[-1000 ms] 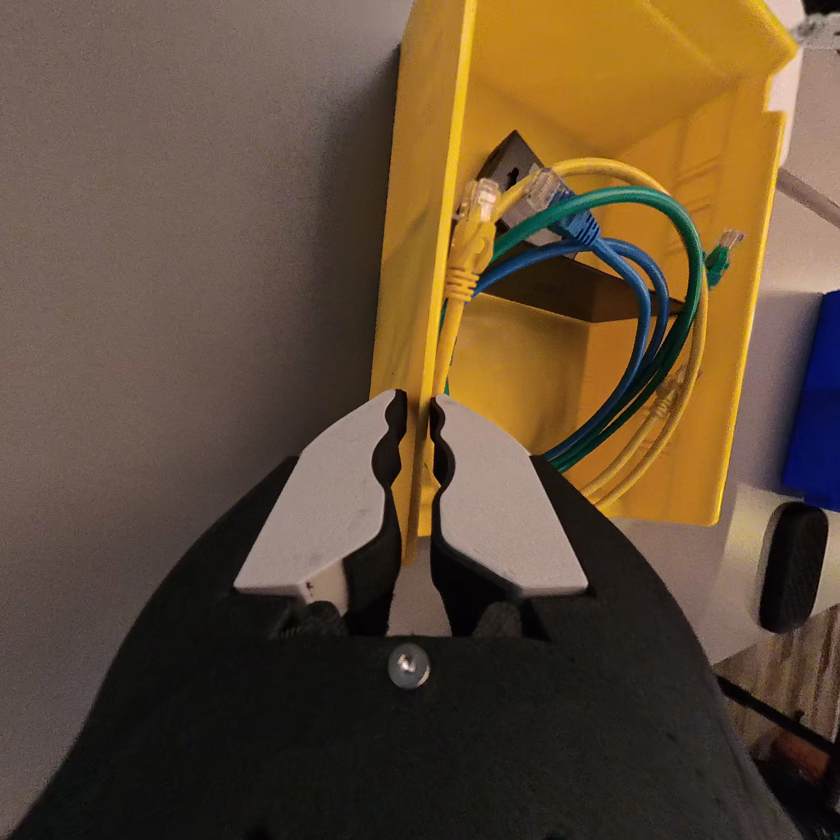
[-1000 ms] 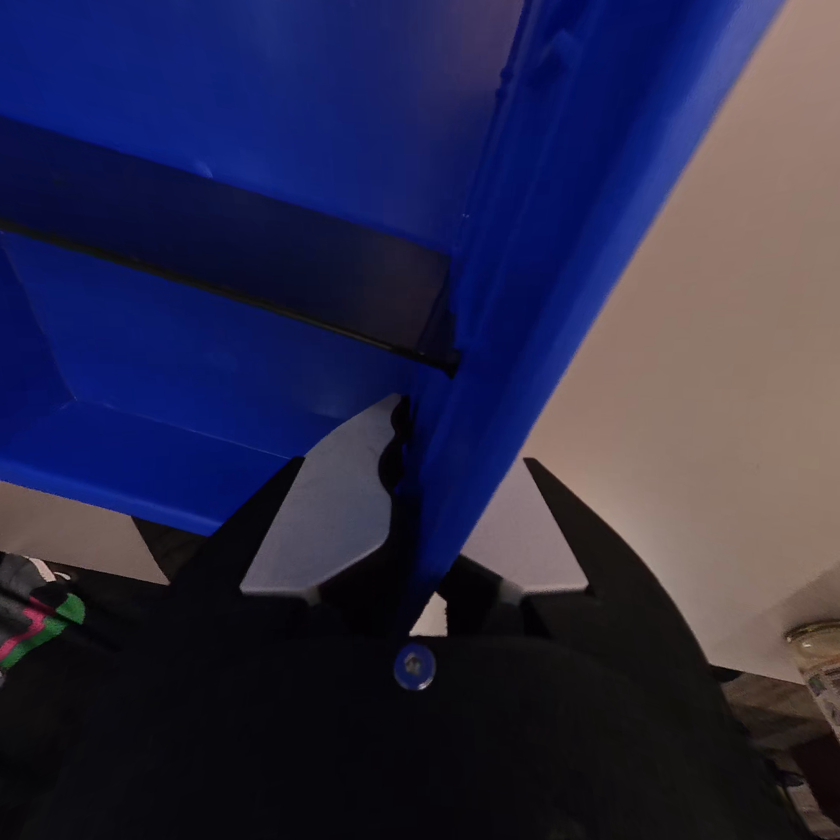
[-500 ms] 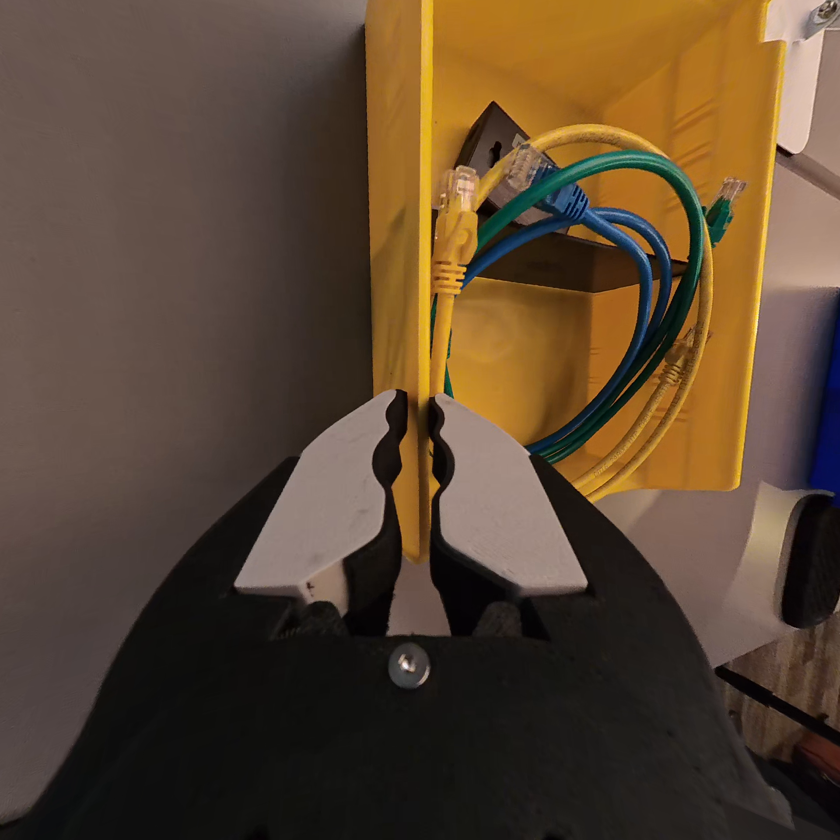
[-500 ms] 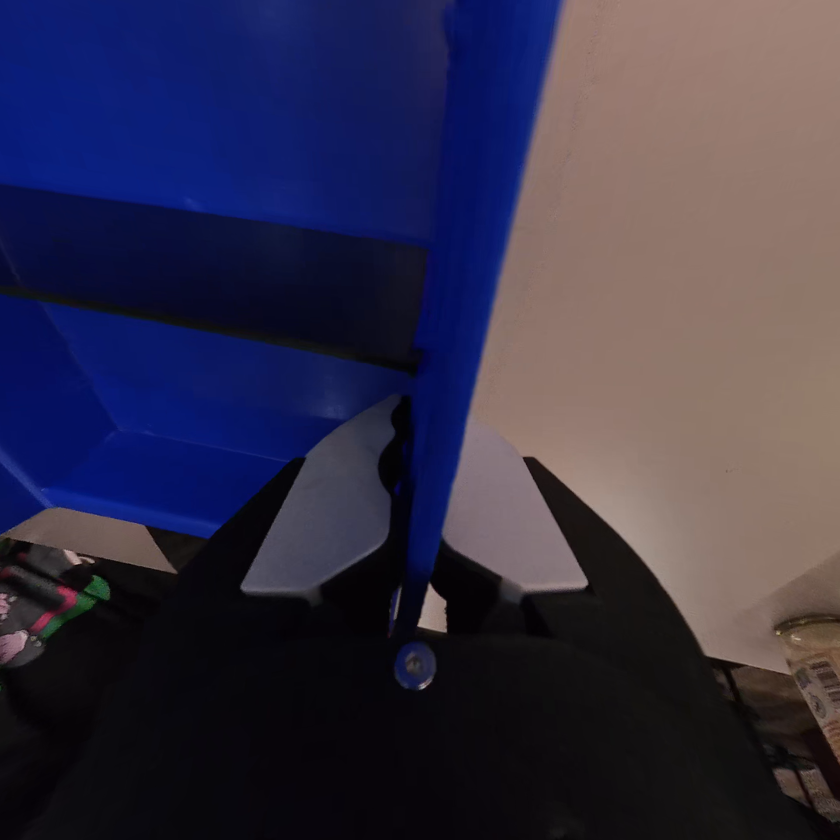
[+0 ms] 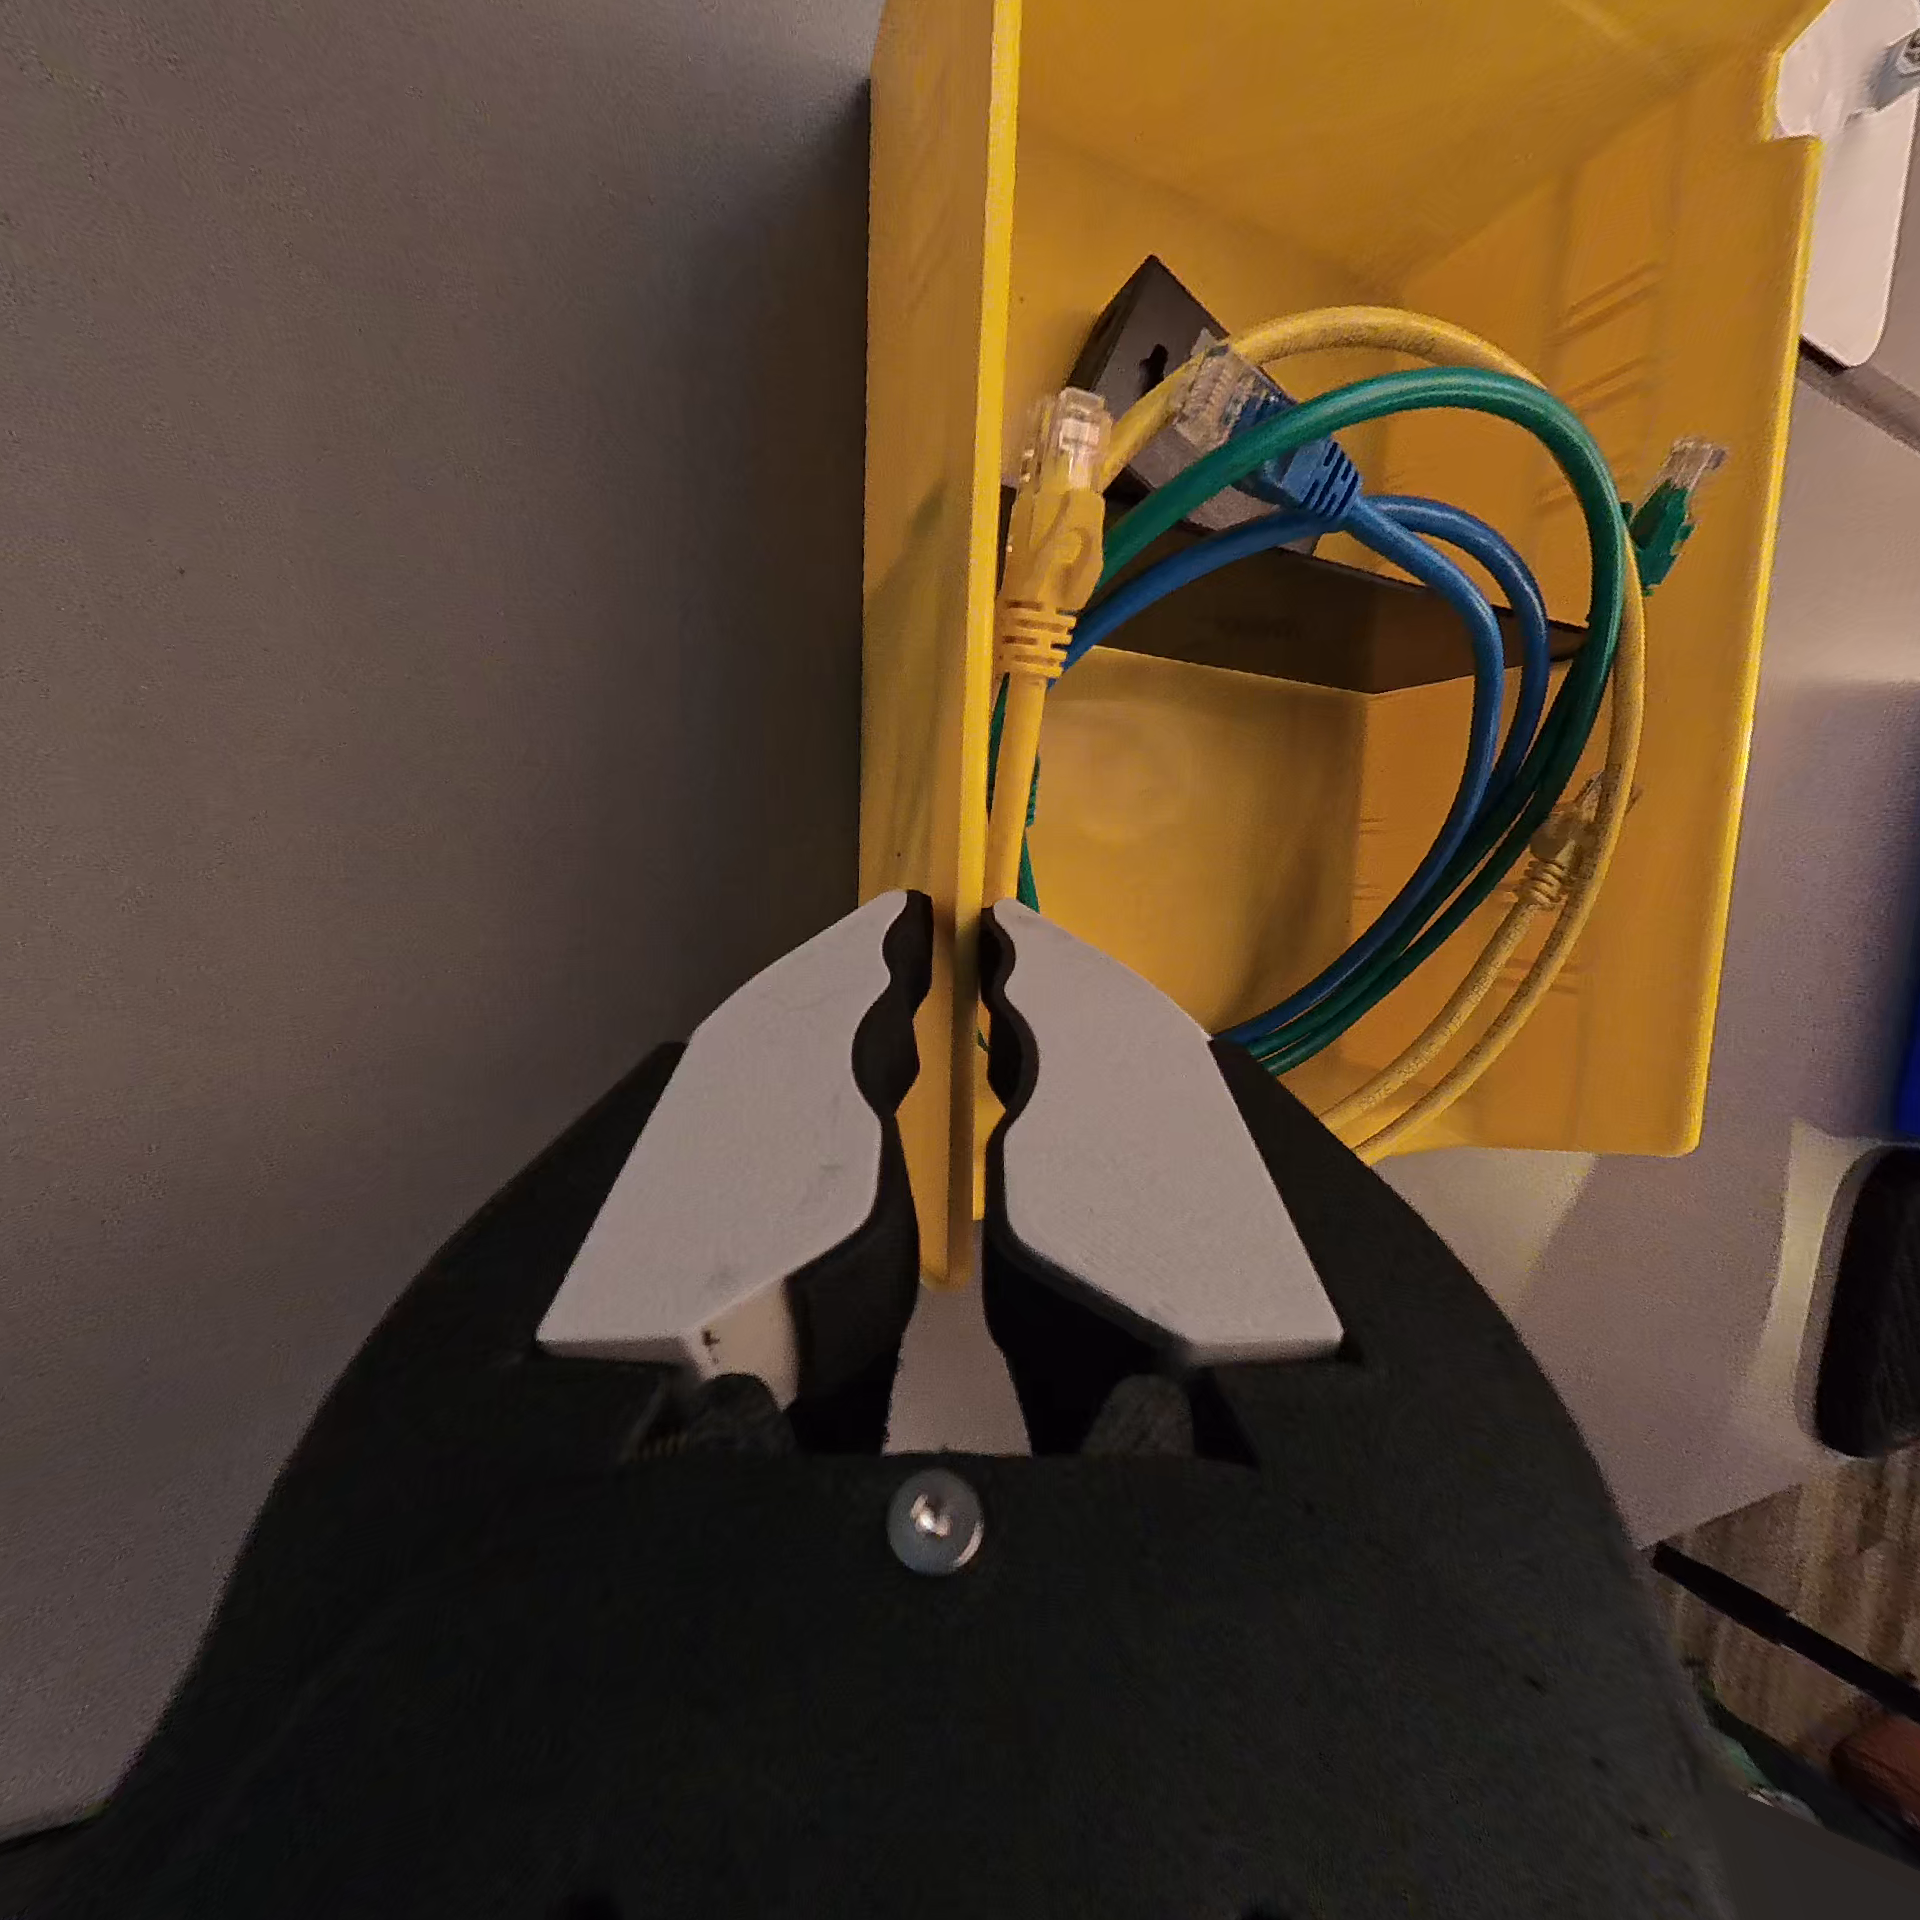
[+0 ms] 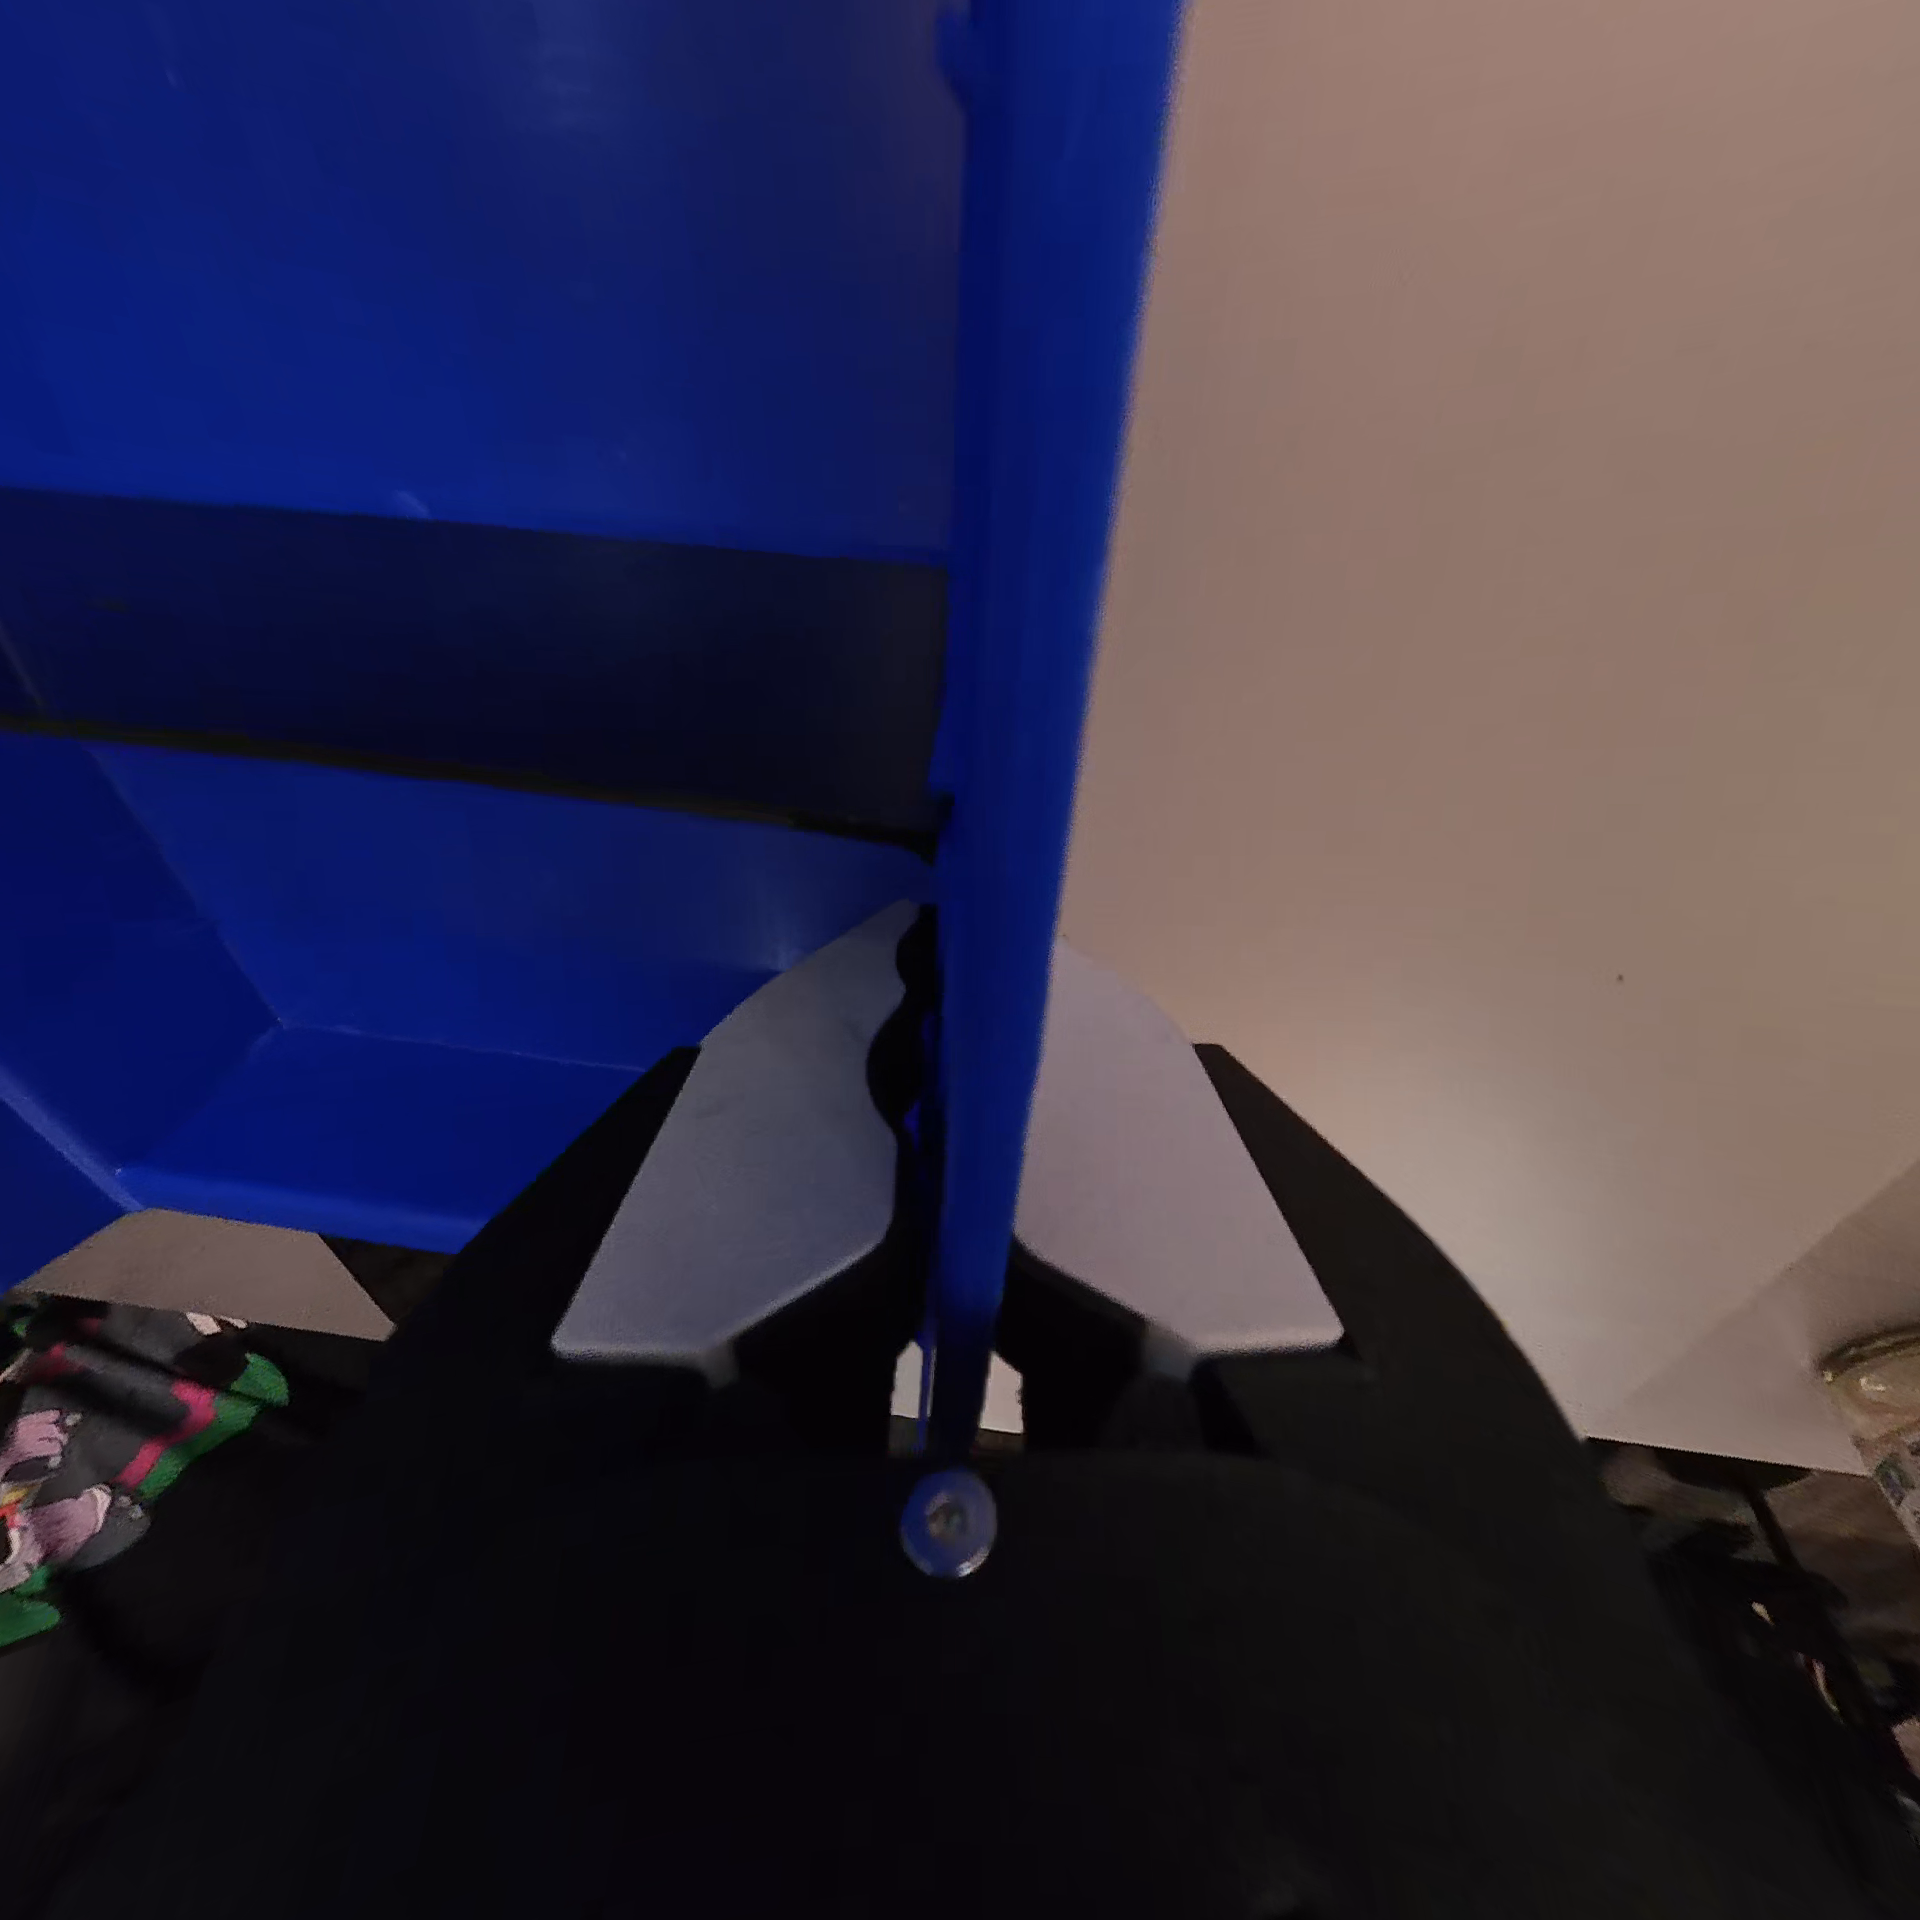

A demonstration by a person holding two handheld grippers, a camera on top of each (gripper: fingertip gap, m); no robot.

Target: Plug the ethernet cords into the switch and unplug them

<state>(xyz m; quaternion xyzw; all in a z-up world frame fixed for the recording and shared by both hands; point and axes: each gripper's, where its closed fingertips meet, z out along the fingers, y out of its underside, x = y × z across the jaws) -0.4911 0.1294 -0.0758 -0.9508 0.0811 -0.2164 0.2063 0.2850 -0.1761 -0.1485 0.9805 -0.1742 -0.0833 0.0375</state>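
Left gripper: we clamp the yellow bin by its side wall. Inside: dark switch, loose ethernet cords, none plugged. Right gripper: clamped on the blue bin wall. Step, we judge: setup. Next: set bins down, free a gripper.

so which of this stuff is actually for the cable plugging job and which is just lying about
For the job:
- dark switch in the yellow bin
- yellow cord, blue cord, green cord
- left gripper, shut on the bin's wall

Just lying about:
- blue bin, clamped by the right gripper
- jar
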